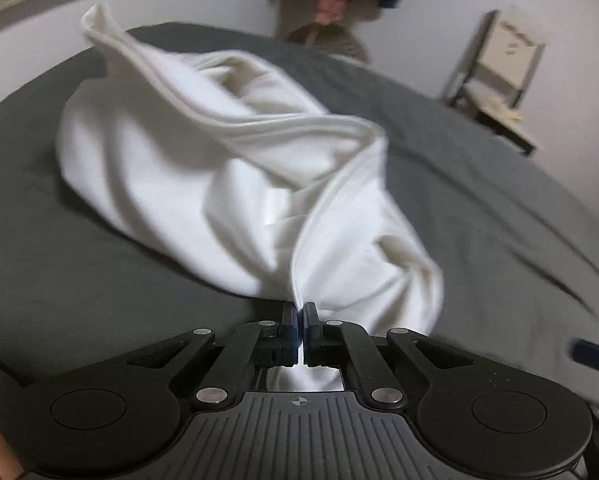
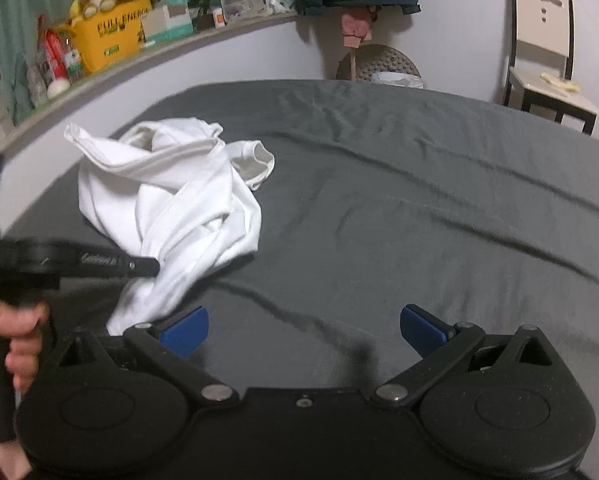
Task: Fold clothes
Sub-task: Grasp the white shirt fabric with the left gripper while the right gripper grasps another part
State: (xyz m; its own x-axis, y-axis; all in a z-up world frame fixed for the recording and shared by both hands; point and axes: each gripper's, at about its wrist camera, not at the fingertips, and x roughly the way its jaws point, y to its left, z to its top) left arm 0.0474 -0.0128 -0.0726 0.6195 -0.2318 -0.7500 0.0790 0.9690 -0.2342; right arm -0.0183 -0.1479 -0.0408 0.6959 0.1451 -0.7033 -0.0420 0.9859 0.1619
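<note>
1. The white garment [image 1: 227, 168] lies crumpled on the grey bed [image 2: 399, 200], near the bed's side below the shelf [image 2: 147, 64].
2. The left gripper [image 1: 300, 312] is closed on the garment's hem, probably to pull it out flat.
3. The right gripper [image 2: 303, 330] stands wide open and empty beside the garment, over bare sheet.

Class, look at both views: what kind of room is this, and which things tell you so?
Most likely a bedroom: a wide bed in a grey sheet with a crumpled white garment on it, a cluttered wall shelf, and a chair by the wall.
</note>
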